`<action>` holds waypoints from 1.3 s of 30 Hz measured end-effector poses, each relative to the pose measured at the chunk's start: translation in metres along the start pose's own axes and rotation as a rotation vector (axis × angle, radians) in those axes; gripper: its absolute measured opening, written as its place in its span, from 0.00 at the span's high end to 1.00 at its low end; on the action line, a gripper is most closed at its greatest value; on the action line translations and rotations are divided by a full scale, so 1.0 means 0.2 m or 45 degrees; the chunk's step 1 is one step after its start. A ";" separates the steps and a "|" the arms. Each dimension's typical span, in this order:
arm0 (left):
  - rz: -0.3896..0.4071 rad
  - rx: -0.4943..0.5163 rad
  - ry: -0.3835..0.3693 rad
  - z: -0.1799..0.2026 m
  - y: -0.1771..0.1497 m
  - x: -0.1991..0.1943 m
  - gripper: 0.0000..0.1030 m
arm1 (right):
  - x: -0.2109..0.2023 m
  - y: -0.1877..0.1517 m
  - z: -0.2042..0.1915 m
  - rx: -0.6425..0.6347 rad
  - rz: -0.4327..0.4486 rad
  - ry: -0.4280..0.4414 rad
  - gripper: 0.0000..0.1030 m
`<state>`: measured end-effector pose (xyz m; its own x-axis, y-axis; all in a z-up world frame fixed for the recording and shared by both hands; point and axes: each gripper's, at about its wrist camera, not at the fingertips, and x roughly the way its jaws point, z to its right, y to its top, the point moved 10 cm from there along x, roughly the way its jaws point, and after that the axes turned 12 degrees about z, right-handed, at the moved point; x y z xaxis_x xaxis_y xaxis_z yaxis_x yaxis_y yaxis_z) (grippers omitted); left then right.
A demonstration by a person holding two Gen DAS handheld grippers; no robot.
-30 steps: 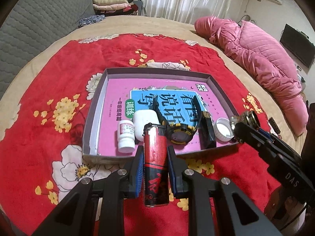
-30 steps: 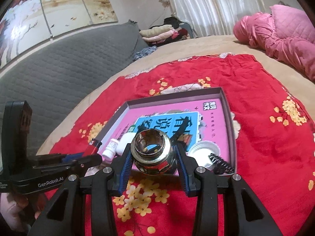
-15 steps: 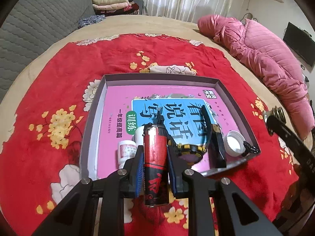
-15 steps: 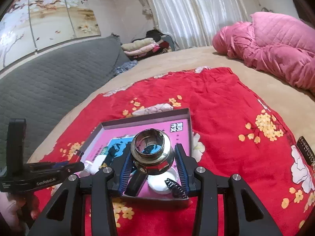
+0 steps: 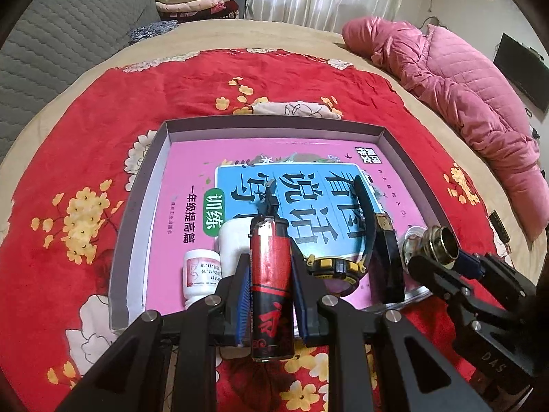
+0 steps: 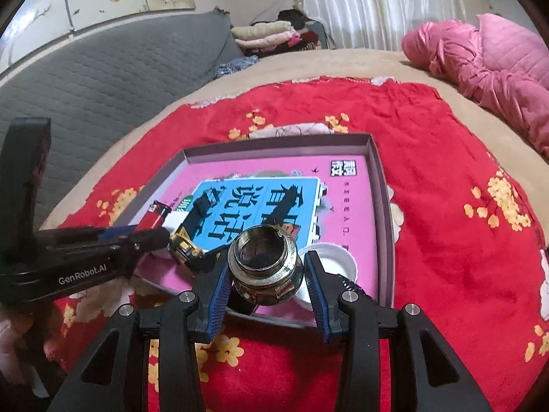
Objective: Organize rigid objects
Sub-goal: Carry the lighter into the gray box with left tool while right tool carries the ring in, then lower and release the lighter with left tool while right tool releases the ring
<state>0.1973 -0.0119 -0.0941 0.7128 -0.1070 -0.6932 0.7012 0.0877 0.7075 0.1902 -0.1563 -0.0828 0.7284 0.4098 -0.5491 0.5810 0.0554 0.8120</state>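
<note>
Red flowered blanket (image 5: 85,144) on a bed is being used as the work surface, with a shallow grey tray (image 5: 144,185) lying on it

A red and black can (image 5: 271,281) is being gripped between the closed pads of the left gripper (image 5: 269,271), held over the tray's near edge. A metal threaded fitting (image 6: 266,264) is being clamped by the right gripper (image 6: 266,278) above the tray's near right corner. Inside the tray, a pink and blue book (image 5: 302,189) is being overlaid by a white pill bottle (image 5: 200,274), a black and yellow watch (image 5: 334,267) and a white lid (image 6: 334,257)
</note>
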 end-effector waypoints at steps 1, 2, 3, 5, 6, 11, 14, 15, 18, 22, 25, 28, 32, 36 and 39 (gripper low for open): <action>0.001 -0.001 0.000 0.00 0.00 0.00 0.78 | 0.01 -0.01 0.00 0.000 -0.007 -0.006 0.58; 0.003 0.001 -0.001 0.00 0.00 0.00 0.78 | 0.02 -0.01 0.01 0.001 -0.012 -0.012 0.58; 0.003 0.005 -0.002 0.00 0.00 0.01 0.78 | 0.02 -0.02 0.01 0.003 -0.019 -0.017 0.58; 0.007 0.007 -0.003 0.00 0.00 0.01 0.78 | 0.04 -0.03 0.02 0.006 -0.030 -0.025 0.58; 0.007 0.006 -0.005 0.01 0.00 0.02 0.78 | 0.04 -0.04 0.02 0.010 -0.029 -0.026 0.58; 0.007 0.002 -0.004 0.00 0.00 0.02 0.78 | 0.04 -0.04 0.03 0.031 -0.028 -0.021 0.58; 0.006 -0.007 -0.010 0.00 0.00 0.03 0.78 | 0.03 -0.04 0.03 0.041 -0.027 -0.020 0.58; 0.005 -0.007 -0.010 0.00 0.00 0.03 0.78 | 0.04 -0.04 0.03 0.044 -0.028 -0.018 0.58; 0.008 -0.014 -0.014 0.00 0.01 0.04 0.78 | 0.04 -0.04 0.03 0.042 -0.029 -0.015 0.58; 0.014 -0.019 -0.012 -0.01 0.02 0.05 0.78 | 0.04 -0.04 0.02 0.041 -0.029 -0.011 0.58; 0.019 -0.031 -0.020 -0.02 0.03 0.05 0.78 | 0.04 -0.04 0.02 0.043 -0.029 -0.010 0.58; 0.018 -0.032 -0.019 -0.02 0.03 0.05 0.78 | 0.04 -0.04 0.02 0.041 -0.029 -0.010 0.57; 0.020 -0.034 -0.009 -0.03 0.03 0.04 0.76 | 0.03 -0.03 0.02 0.041 -0.025 -0.007 0.57; 0.032 -0.042 0.007 -0.05 0.03 0.01 0.57 | 0.01 0.00 0.00 0.036 0.016 0.010 0.52; 0.047 -0.053 -0.006 -0.05 0.03 -0.02 0.49 | -0.01 0.02 -0.02 0.028 0.036 0.021 0.50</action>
<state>0.1988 -0.0017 -0.0880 0.7380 -0.1073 -0.6662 0.6747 0.1330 0.7260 0.1891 -0.1537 -0.0776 0.7385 0.4262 -0.5225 0.5683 0.0236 0.8225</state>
